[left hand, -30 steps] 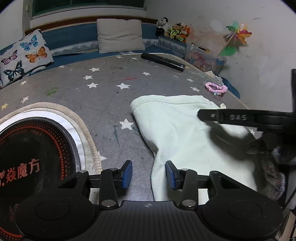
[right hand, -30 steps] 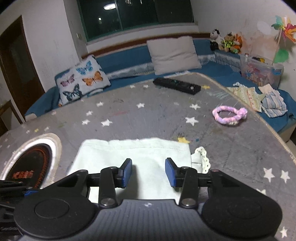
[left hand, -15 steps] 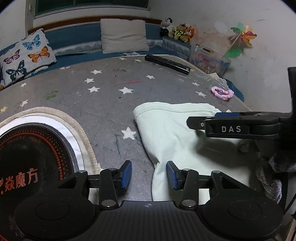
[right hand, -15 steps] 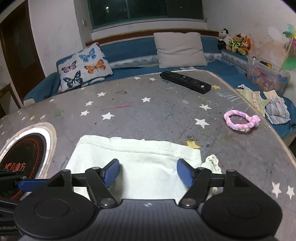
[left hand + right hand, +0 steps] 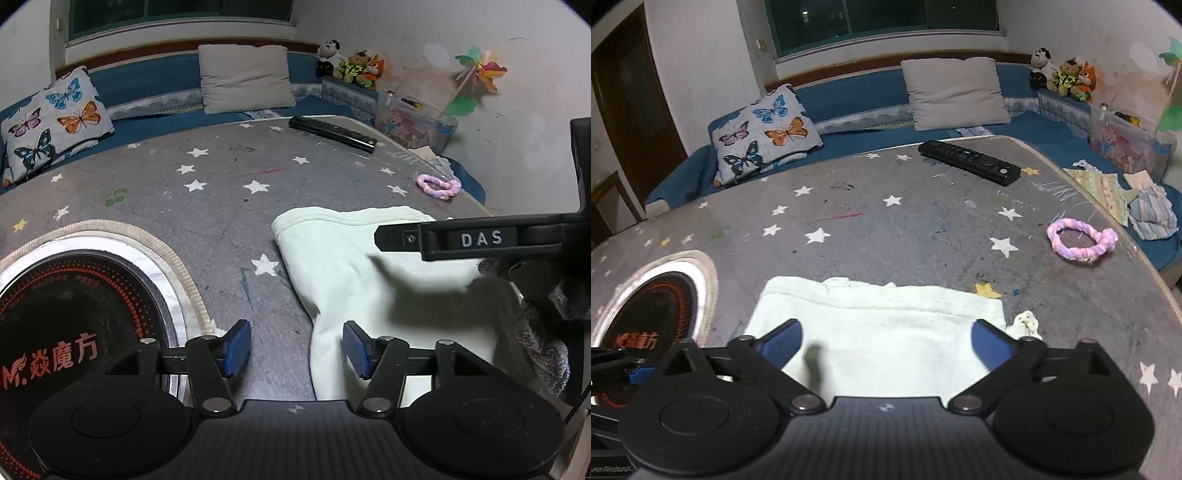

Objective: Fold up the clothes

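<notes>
A pale mint garment (image 5: 351,266) lies folded flat on the grey star-print table (image 5: 221,192). My left gripper (image 5: 295,347) is open at the garment's left edge, with its right pad (image 5: 356,349) over the cloth and its left pad over bare table. My right gripper (image 5: 886,339) is open wide above the garment (image 5: 879,325), holding nothing. In the left wrist view the right gripper shows as a black bar marked DAS (image 5: 480,238) over the cloth, with a grey-gloved hand (image 5: 535,325) behind it.
A round black cooktop (image 5: 74,314) is set into the table at the left. A remote control (image 5: 969,162), a pink braided ring (image 5: 1080,240) and a small white lace piece (image 5: 1027,321) lie on the table. The table edge (image 5: 1145,258) curves along the right.
My right gripper's fingers have spread from a narrow gap to wide open and pulled back a little. The left gripper has opened slightly wider. The garment has stayed in place.
</notes>
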Demonstrator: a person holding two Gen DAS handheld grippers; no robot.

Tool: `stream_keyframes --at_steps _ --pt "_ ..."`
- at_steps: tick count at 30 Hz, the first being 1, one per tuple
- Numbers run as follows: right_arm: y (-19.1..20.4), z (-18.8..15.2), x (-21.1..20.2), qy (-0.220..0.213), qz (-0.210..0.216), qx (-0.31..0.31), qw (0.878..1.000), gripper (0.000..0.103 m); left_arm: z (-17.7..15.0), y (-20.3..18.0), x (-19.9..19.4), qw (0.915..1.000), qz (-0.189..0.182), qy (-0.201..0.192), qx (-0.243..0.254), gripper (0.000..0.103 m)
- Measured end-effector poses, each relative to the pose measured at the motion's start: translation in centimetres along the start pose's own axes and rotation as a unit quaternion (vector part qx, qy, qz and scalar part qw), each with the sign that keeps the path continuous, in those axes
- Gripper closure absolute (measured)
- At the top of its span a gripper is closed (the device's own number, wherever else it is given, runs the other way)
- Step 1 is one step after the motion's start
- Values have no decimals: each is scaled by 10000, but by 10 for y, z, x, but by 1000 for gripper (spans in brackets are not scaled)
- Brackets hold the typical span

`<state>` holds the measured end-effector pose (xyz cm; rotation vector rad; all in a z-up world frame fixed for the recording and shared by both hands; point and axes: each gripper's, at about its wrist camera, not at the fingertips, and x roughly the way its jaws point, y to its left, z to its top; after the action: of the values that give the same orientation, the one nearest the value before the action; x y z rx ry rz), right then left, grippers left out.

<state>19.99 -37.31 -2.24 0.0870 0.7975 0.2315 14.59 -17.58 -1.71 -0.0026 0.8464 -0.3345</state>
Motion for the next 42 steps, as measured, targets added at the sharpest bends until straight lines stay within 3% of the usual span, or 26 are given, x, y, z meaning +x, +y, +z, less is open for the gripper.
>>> stream_keyframes --at_steps 12,30,34,35,38,42 --pt "18 -37 -46 -123 -192 -588 9980 0 -13 -2 -20 9997 54 -3 240 38" --pt "24 -112 -86 -285 -214 -495 9981 1 -45 -11 -31 9986 87 103 502 36" --pt "24 -116 -99 -558 -418 -509 9963 1 -51 -11 -30 9985 106 83 536 37" --pt "24 -115 -104 -651 -407 -501 9958 1 -51 -11 -30 9985 91 80 532 40" --pt "25 -111 -119 -935 -251 -482 9941 1 -53 -11 -28 9987 -5 94 501 61" --pt "25 -106 -116 -950 -193 -429 9944 3 -55 -15 -28 9982 -144 100 575 73"
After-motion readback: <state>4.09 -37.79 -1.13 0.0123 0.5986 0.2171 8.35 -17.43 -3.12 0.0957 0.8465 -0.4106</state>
